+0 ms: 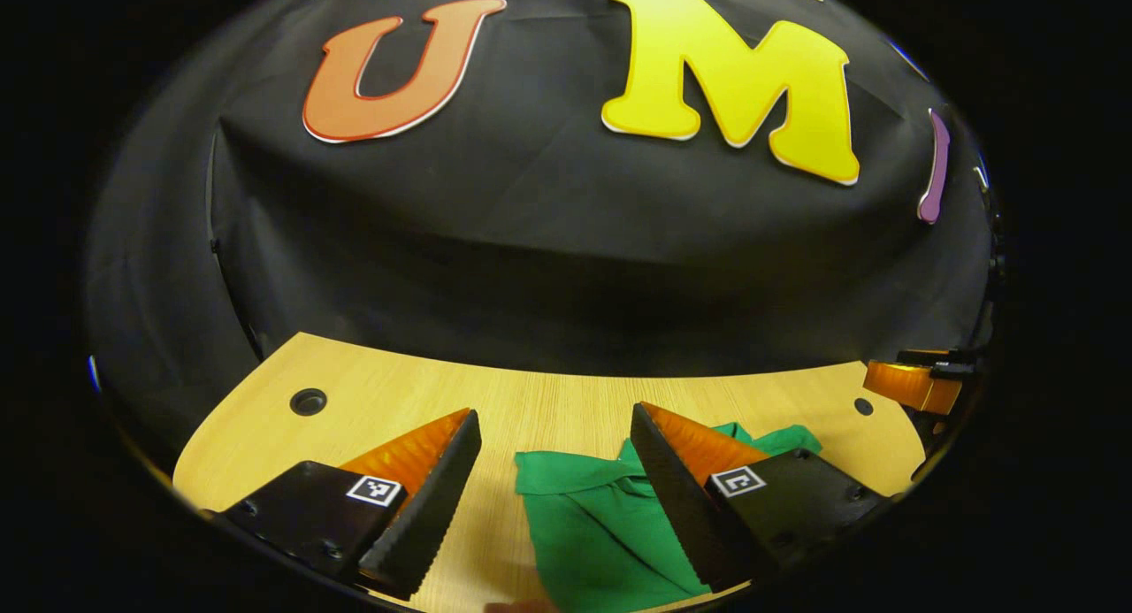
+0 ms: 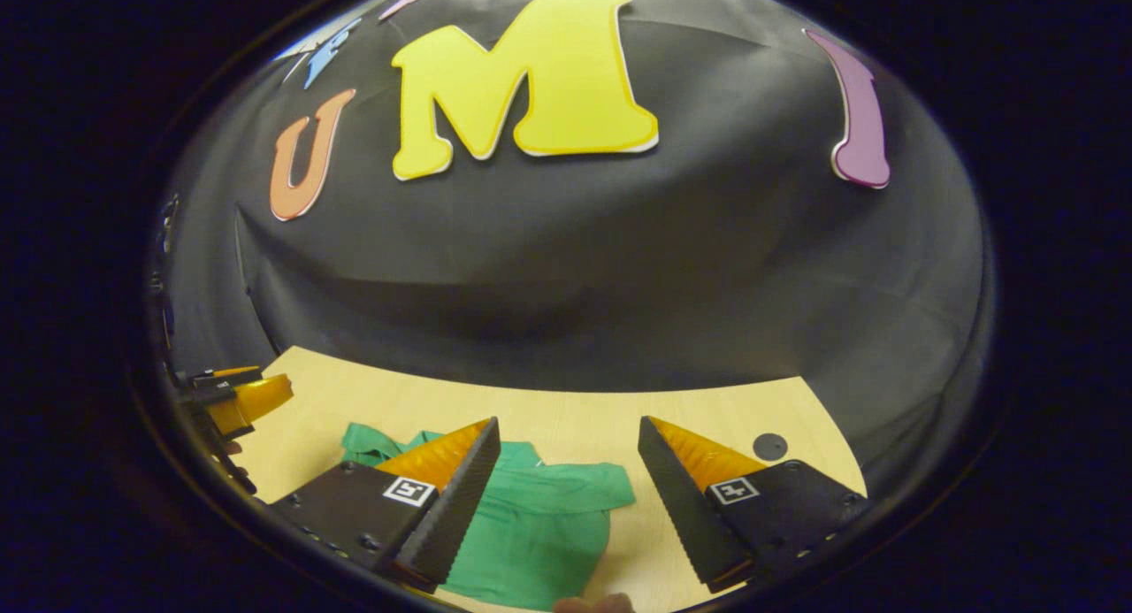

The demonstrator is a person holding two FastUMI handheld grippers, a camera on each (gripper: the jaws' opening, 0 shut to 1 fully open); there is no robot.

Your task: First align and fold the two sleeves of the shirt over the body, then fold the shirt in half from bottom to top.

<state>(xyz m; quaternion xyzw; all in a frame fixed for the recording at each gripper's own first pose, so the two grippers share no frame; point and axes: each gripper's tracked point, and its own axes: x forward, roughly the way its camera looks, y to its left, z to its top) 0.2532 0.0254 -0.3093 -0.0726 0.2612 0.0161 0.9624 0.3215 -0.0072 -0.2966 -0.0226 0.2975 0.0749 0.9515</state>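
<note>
Green shirt (image 1: 592, 524) lies at 6 o'clock on the table (image 1: 548, 409) | left gripper (image 1: 557, 471) and right gripper (image 2: 566, 480) both released, hovering | you're poised for the sleeves.

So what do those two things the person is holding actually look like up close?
Each hand-held gripper, left and right, has two wedge-shaped fingers tapering to a point, with ridged, saw-toothed inner faces. Each finger sits on a black block fixed with small screws and carries a small square black-and-white marker.

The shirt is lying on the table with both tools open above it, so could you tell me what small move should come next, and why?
Probably lower the left tool onto the nearest sleeve of the green shirt, since neither sleeve looks folded.
</note>
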